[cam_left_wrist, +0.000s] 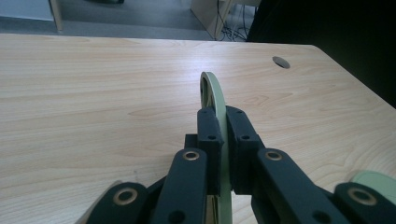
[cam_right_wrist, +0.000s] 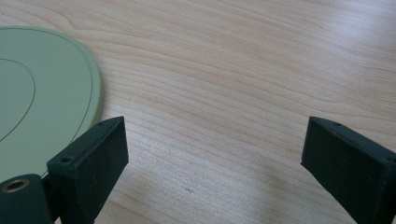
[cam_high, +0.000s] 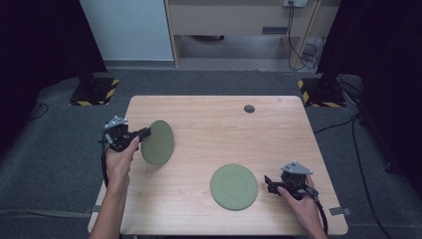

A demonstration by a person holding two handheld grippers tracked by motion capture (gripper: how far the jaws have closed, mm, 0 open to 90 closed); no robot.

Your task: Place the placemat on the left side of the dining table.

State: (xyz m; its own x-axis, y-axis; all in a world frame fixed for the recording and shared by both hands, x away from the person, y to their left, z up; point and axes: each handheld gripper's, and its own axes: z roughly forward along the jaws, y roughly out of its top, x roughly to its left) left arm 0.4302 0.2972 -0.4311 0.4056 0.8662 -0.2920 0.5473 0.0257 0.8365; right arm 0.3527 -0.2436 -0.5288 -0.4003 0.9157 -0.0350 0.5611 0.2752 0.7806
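A pale wooden table [cam_high: 219, 124] with rounded corners stands on dark grey carpet. A small round cable hole [cam_high: 249, 108] sits near its far edge. Behind the table are a light wall panel, a light wooden cabinet with cables hanging beside it, and two dark stands whose bases carry yellow and black warning stripes [cam_high: 94, 90]. The sides of the room are dark.

A person's two forearms reach in from the near edge, each hand holding a black two-jaw gripper.

The left gripper [cam_high: 144, 133] is clenched on the rim of a flat, round, sage-green plate [cam_high: 158, 142], holding it off the table near the left edge. The plate stands on edge, almost upright and slightly tilted, with its broad face toward the right side of the table. In the left gripper view the plate [cam_left_wrist: 215, 95] appears edge-on as a thin strip running straight out from between the two pads [cam_left_wrist: 208, 135], which press on both of its faces.

A second green plate [cam_high: 234, 186] lies flat on the table, near the front edge and right of centre. The right gripper [cam_high: 269, 182] rests just beside its right rim, jaws spread wide with nothing between them. In the right gripper view, the flat plate [cam_right_wrist: 42, 98] lies next to one jaw, apart from it, and bare wood fills the gap.
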